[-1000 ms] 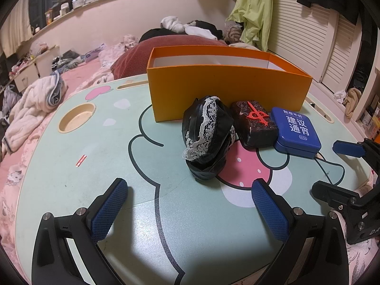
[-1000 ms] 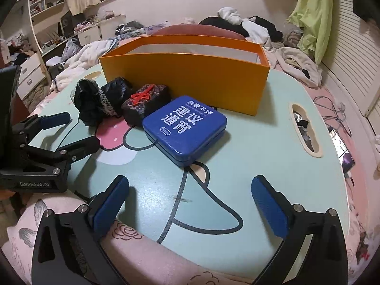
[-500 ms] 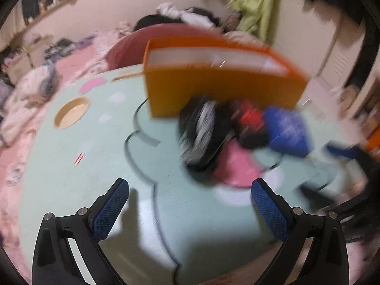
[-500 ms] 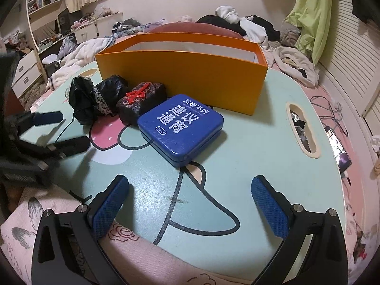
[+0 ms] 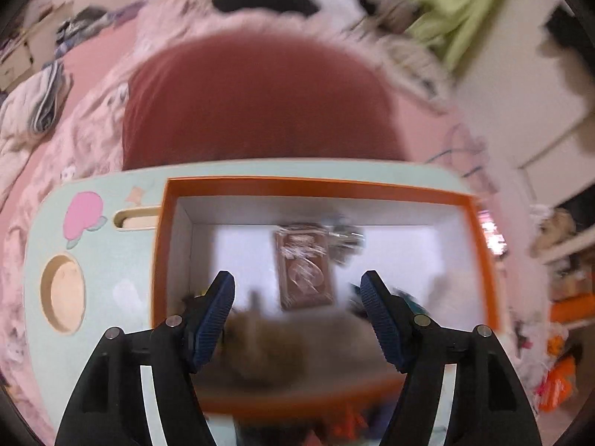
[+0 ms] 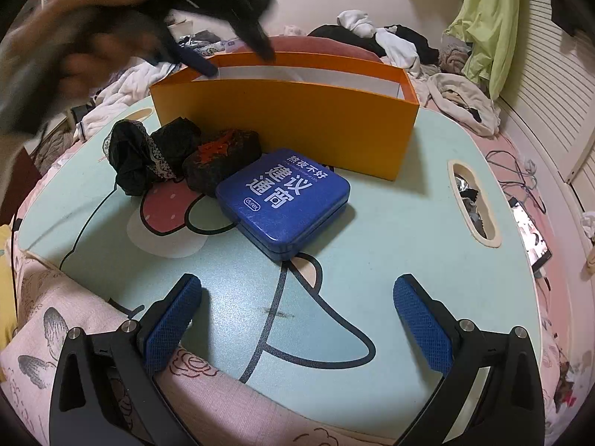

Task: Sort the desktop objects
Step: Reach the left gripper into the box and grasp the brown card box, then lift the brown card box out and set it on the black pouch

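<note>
In the blurred left wrist view my left gripper (image 5: 297, 293) hangs above the orange box (image 5: 479, 245), looking down into it. Its jaws stand narrowed with nothing clearly between them. A brown packet (image 5: 303, 269) lies on the box's white floor. In the right wrist view my right gripper (image 6: 297, 297) is open and empty, low over the table's near edge. Ahead of it lie a blue tin (image 6: 282, 197), a dark bundle with a red mark (image 6: 223, 152) and a black lace bundle (image 6: 145, 152), all in front of the orange box (image 6: 290, 122). The left gripper (image 6: 208, 52) shows blurred over the box's left end.
The mint table (image 6: 390, 223) has a slot (image 6: 472, 204) at the right and a round cup hole (image 5: 65, 293) at the left. Pink bedding, a red cushion (image 5: 256, 100) and heaps of clothes surround it.
My left gripper has risen from the table, swung over the orange box and narrowed its jaws. My right gripper has edged slightly forward and stays open. The three items on the table have not moved.
</note>
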{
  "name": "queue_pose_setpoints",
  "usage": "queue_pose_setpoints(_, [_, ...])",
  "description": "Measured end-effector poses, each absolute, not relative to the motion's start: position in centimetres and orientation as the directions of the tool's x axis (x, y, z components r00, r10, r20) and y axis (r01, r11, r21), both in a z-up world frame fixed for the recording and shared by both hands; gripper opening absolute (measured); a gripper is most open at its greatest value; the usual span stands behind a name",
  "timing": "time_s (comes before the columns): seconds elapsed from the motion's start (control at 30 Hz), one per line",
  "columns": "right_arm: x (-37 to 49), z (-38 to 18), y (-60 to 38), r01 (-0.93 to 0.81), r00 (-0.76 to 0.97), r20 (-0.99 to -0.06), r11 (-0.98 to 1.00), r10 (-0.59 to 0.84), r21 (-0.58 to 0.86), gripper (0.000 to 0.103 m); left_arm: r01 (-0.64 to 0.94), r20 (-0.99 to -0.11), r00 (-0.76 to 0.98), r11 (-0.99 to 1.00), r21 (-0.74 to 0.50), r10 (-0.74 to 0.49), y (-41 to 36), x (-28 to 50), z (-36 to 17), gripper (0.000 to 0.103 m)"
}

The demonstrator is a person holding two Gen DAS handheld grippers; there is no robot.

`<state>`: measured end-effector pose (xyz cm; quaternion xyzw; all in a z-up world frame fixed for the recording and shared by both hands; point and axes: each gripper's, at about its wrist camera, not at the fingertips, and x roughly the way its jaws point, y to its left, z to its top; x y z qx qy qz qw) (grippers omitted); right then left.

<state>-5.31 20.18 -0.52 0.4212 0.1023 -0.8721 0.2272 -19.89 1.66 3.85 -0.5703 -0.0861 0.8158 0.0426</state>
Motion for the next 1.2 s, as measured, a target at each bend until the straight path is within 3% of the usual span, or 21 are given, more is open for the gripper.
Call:
queue_pose_setpoints(0.23, [-5.5,-0.4,20.4,0.485,-0.543,-0.778,-0.874,-0.317,0.018,0.102,-0.032,-0.934,-0.357,-0.999,0.034,-0.02,4.4,-22.3,2.3,0.069])
queue_pose_setpoints(0.3, [-5.4,-0.4,20.4,0.485,-0.543,-0.777,-0.874,-0.319,0.019,0.102,-0.062,-0.928,-0.374,-0.997,0.036,-0.01,4.7,-22.3,2.4,0.063])
queue_pose_setpoints(0.53, [-5.4,-0.4,20.4,0.485,-0.544,-0.777,-0.875,-0.318,0.019,0.102,-0.102,-0.934,-0.356,-0.994,0.029,0.009,6.0,-22.7,2.2,0.062])
queue_pose_setpoints(0.6, [-5.4,-0.4,20.4,0.485,-0.544,-0.777,-0.875,-0.318,0.019,0.102,-0.097,-0.955,-0.294,-0.995,0.009,0.021,5.9,-23.2,1.0,0.041])
queue_pose_setpoints(0.63, [-5.4,-0.4,20.4,0.485,-0.543,-0.777,-0.874,-0.318,0.019,0.102,-0.095,-0.949,-0.313,-0.995,-0.01,0.04,5.7,-23.2,1.3,0.04])
queue_pose_setpoints(0.8, [-5.4,-0.4,20.4,0.484,-0.544,-0.776,-0.875,-0.318,0.018,0.102,-0.146,-0.933,-0.355,-0.989,-0.012,0.064,5.3,-21.8,2.3,0.039])
queue_pose_setpoints(0.93, [-5.4,-0.4,20.4,0.485,-0.544,-0.776,-0.875,-0.318,0.018,0.102,-0.173,-0.804,-0.552,-0.973,-0.152,0.223,3.1,-17.1,8.0,0.039])
queue_pose_setpoints(1.03, [-5.4,-0.4,20.4,0.485,-0.544,-0.777,-0.875,-0.318,0.018,0.102,-0.207,-0.742,-0.59,-0.948,-0.241,0.317,1.7,-12.6,10.1,0.039])
queue_pose_setpoints(1.2, [-5.4,-0.4,20.5,0.485,-0.544,-0.777,-0.875,-0.318,0.019,0.102,-0.239,-0.729,-0.571,-0.926,-0.291,0.377,1.6,-6.8,8.3,0.039])
